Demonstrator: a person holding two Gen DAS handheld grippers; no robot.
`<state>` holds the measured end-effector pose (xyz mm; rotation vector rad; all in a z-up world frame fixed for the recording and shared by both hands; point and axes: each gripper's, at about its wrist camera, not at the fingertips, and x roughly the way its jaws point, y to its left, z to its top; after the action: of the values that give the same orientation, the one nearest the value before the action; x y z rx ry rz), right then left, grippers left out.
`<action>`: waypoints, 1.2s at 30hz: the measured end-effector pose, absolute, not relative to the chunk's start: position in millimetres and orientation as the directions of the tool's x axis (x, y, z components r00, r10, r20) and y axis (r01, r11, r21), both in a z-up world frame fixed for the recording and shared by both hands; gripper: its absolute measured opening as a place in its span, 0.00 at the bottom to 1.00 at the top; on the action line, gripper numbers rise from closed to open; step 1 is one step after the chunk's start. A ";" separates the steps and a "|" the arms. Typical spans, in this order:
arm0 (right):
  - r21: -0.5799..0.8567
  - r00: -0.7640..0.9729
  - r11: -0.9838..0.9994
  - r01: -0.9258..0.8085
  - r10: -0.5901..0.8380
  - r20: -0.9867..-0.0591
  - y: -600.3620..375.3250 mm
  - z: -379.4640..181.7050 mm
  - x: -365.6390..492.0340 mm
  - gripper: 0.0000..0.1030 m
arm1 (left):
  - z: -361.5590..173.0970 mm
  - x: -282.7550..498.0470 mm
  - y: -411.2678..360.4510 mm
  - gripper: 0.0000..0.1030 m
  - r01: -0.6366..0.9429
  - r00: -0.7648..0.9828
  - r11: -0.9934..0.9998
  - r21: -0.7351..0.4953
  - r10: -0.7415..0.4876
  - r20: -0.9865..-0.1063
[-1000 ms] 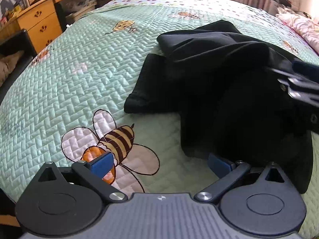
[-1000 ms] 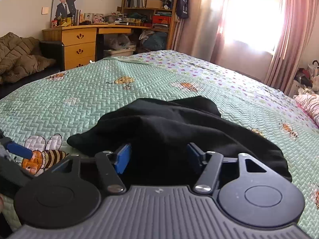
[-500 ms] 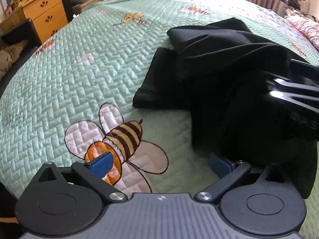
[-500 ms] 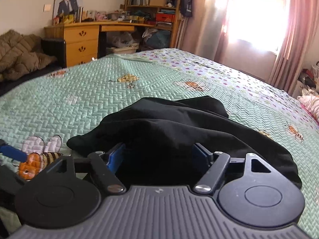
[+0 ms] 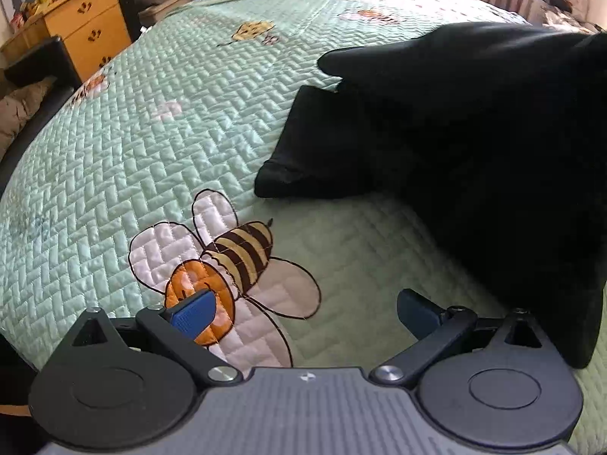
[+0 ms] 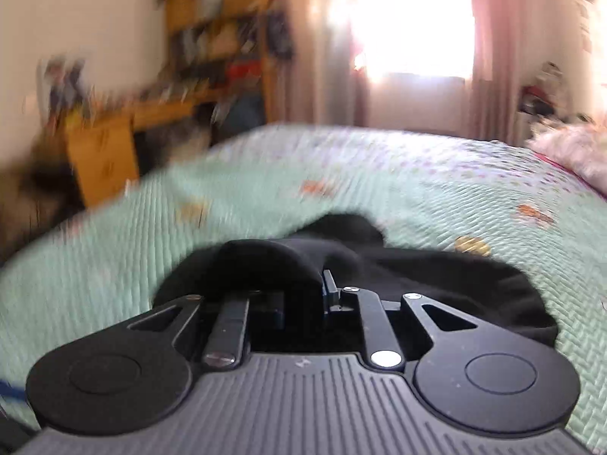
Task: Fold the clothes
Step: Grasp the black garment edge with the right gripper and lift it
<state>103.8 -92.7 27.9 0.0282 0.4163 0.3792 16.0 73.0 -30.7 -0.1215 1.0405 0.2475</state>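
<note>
Bed w/ quilted coverlet (image 5: 159,144): pale mint fabric, satin sheen, stitched in a herringbone brick pattern, fills most of both views; far end carries small coloured dots. Surface bulges under the fisheye lens.

Black garment (image 5: 474,144): matte, soft knit, no visible print; lies on the coverlet at right of the left-wrist view. One flat rectangular part w/ a hemmed edge extends toward the left, a thicker draped mass rises to the right. In the right-wrist view the same cloth (image 6: 436,280) spreads ahead of the tool, w/ a rounded fold humped up over the fingers.

Wooden desk w/ drawers (image 5: 87,34): honey-coloured, cut-out drawer pulls, upper left; blurred in the right-wrist view. Pink curtains (image 6: 489,38) flank a bright window.

Bee appliqué (image 5: 224,265): embroidered; white quilted wings, brown-and-tan striped body, orange head, dark outline.

Left gripper (image 5: 303,313): black linkage arms, ribbed grey body, blue ribbed pads. Jaws stand wide apart over bare coverlet, nothing between them; right pad just beside the garment's edge.

Right gripper (image 6: 303,295): same build. Jaws closing, drawn near together w/ the black fold pinched between them, cloth bunched over the tips. Frame is motion-blurred.
</note>
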 end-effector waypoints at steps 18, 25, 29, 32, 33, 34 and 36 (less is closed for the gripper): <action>0.648 0.652 0.760 0.049 0.467 -0.597 -294.2 -66.8 109.0 0.40 | -23.8 4.2 1.7 0.99 -0.098 0.499 0.991 0.093 0.130 -0.857; 0.711 0.705 0.703 0.014 0.498 -0.506 -298.7 -21.3 85.0 0.78 | -21.1 5.0 1.7 0.99 -0.129 0.490 0.986 0.102 0.153 -0.858; 0.649 0.754 0.750 -0.128 0.499 -0.427 -292.4 -16.8 53.3 0.96 | -21.0 5.3 -0.7 0.99 -0.120 0.493 0.988 0.097 0.144 -0.858; 0.589 0.750 0.800 -0.113 0.458 -0.478 -287.6 -28.6 34.1 0.94 | -23.7 6.6 -1.5 0.99 -0.114 0.484 0.988 0.103 0.146 -0.863; 0.536 0.773 0.835 -0.126 0.422 -0.475 -284.3 -23.9 28.7 0.91 | -24.2 7.1 -1.4 0.99 -0.114 0.482 0.988 0.103 0.145 -0.864; 0.481 0.795 0.866 -0.136 0.385 -0.469 -280.9 -19.2 23.3 0.86 | -24.4 7.3 -1.1 0.99 -0.114 0.482 0.988 0.102 0.145 -0.864; 0.420 0.825 0.889 -0.183 0.372 -0.427 -275.0 -4.2 21.9 0.85 | -24.9 7.6 -0.4 0.99 -0.115 0.482 0.988 0.101 0.144 -0.864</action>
<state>21.9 -275.0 -4.2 0.3752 0.5241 0.3025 7.6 -0.4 -24.9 0.0306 1.0561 0.1581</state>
